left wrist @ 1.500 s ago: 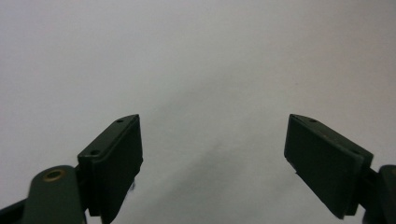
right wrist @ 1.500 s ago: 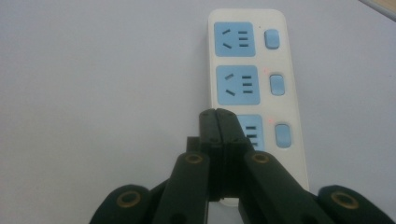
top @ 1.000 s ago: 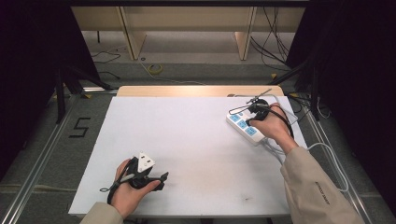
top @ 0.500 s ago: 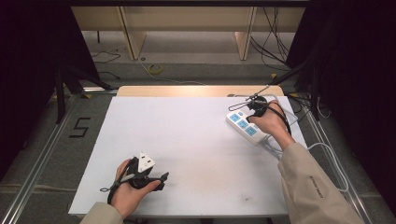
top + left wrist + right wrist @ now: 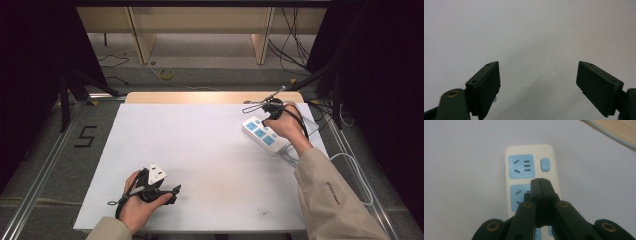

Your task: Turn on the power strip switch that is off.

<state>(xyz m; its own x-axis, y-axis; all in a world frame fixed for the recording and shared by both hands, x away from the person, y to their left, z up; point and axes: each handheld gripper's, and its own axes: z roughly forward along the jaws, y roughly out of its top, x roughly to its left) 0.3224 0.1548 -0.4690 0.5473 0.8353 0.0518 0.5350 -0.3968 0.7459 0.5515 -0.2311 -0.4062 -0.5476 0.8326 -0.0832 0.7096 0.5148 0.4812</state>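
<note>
Right hand-held gripper (image 5: 540, 180) pressed together over the power strip (image 5: 531, 170); left hand-held gripper (image 5: 537, 85) spread above the table (image 5: 200, 150)

across the white table top (image 5: 210, 150) you have open, bare room between your two hands, with the one obstacle a white power strip (image 5: 263, 136) lying at the far right, its cable (image 5: 350, 165) trailing off the right edge beside your sleeve (image 5: 330, 200).
</note>
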